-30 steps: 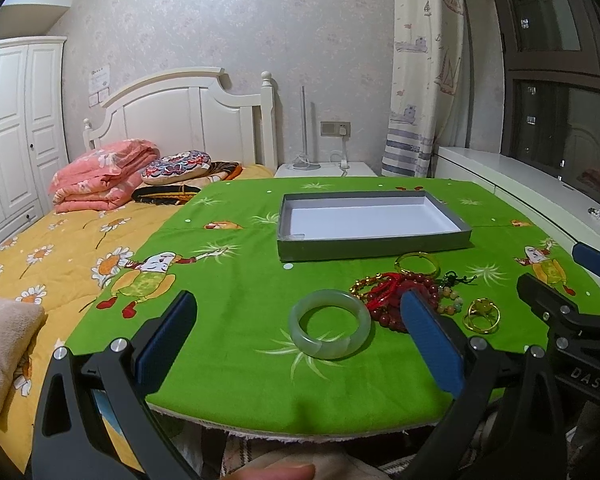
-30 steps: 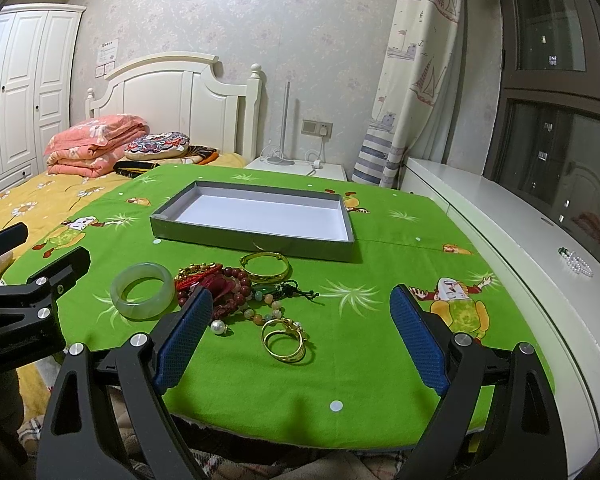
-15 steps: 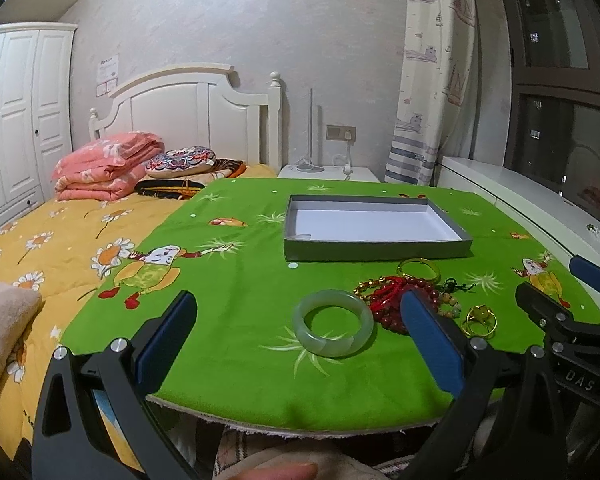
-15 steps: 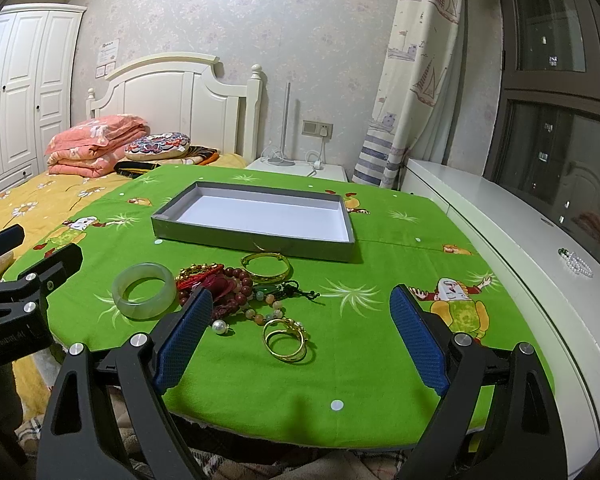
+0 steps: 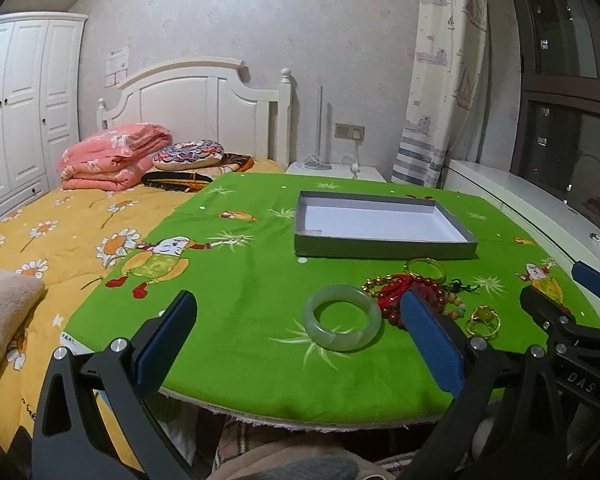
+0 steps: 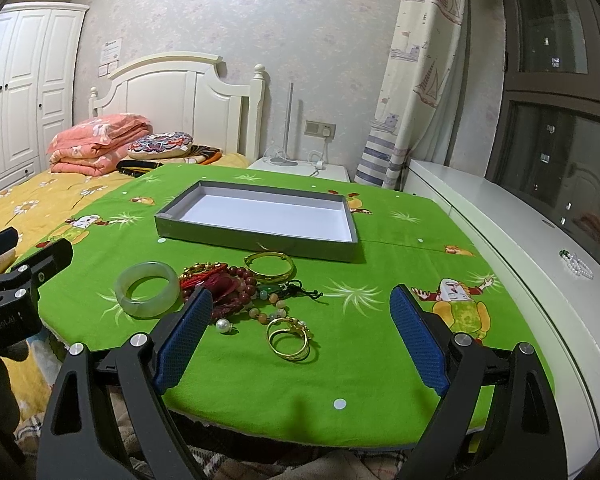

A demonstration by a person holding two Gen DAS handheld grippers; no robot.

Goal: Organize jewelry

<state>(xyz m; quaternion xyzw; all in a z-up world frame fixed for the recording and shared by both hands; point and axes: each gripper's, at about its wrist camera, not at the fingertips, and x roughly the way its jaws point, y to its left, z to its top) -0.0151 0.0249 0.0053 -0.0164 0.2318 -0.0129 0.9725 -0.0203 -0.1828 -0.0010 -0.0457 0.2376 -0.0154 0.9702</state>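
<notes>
A pale jade bangle lies on the green cloth near the table's front edge. Beside it is a heap of red beads and cord, a gold bangle, gold rings and a pearl. An empty grey tray with a white floor sits behind them. My left gripper is open, just short of the jade bangle. Over the front edge my right gripper hangs open, with the gold rings between its fingers' line.
A bed with a yellow flowered cover, folded pink quilts and pillows lies to the left. A white windowsill ledge with a small bead string runs along the right. A nightstand stands behind the table.
The left view has lowered and drawn back slightly, so the table looks flatter and the jade bangle sits a bit further ahead. The right gripper has barely moved. No jewelry has shifted.
</notes>
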